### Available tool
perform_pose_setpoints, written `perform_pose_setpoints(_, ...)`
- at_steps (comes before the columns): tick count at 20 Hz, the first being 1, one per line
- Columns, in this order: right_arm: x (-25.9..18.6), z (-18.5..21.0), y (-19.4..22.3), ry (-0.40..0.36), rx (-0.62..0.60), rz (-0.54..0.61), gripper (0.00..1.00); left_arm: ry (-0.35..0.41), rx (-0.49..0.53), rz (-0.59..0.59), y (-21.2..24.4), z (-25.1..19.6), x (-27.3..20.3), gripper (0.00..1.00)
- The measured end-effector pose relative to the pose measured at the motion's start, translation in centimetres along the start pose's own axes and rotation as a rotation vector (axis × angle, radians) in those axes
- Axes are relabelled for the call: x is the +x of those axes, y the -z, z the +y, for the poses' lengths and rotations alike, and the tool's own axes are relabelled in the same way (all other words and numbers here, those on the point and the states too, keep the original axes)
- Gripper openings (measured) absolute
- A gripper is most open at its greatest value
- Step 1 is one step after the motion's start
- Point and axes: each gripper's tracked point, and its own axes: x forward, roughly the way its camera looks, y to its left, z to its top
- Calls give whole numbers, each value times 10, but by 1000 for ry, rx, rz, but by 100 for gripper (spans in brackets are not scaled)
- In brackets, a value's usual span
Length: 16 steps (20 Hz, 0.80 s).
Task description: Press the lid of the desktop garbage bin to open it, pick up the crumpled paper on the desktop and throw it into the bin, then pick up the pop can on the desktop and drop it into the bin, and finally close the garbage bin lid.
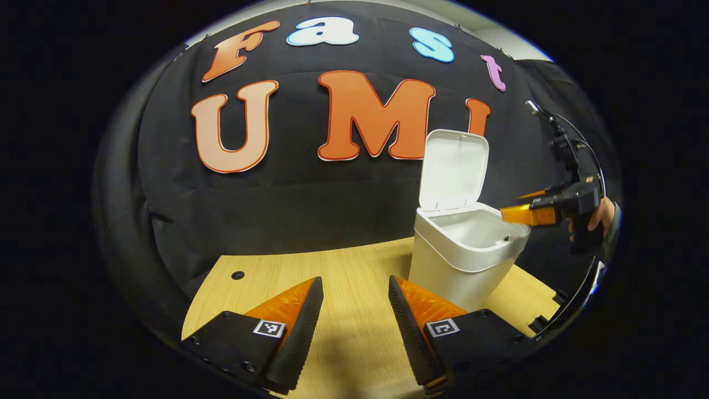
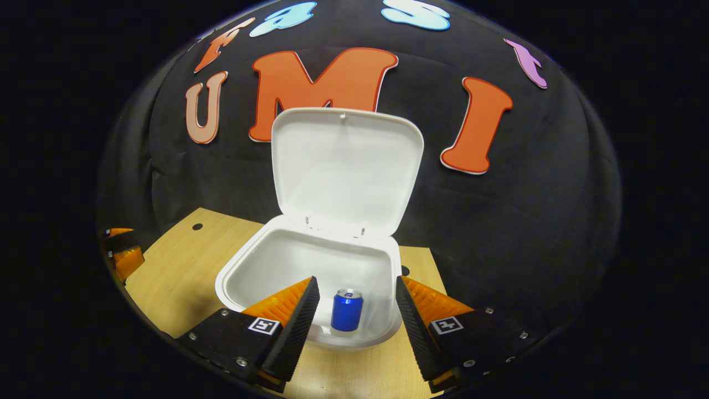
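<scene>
One white bin stood on the wooden table with its lid tipped up against the black wall. One blue can stood upright inside it, between the right gripper's wide-spread fingers, untouched by either. The left gripper hung wide over bare table, left of the bin. I counted two grippers and one hand.

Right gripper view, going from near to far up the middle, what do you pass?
The right gripper, open → blue pop can between its fingers, untouched, over the bin's opening → white garbage bin → its raised lid → the booth's black cloth wall.
</scene>
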Motion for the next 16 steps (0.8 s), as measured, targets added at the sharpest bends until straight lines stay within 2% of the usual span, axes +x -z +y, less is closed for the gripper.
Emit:
perform_pose_setpoints(7,-2,0,-111,17,-17,-168,84,-22,-23,12,10,22,-9,77)
perform_pose_setpoints(8,-1,2,-125,17,-17,-188,84,-27,-29,14,12,26,-12,81)
perform_pose_setpoints(9,2,2,-142,20,-8,-208,84,-39,-37,16,15,33,-13,92)
perform_pose_setpoints(10,5,3,-153,25,-2,-220,84,-50,-41,19,16,38,-16,96)
perform_pose_setpoints(16,30,9,-198,49,-24,-243,84,-118,-49,30,27,77,-37,97)
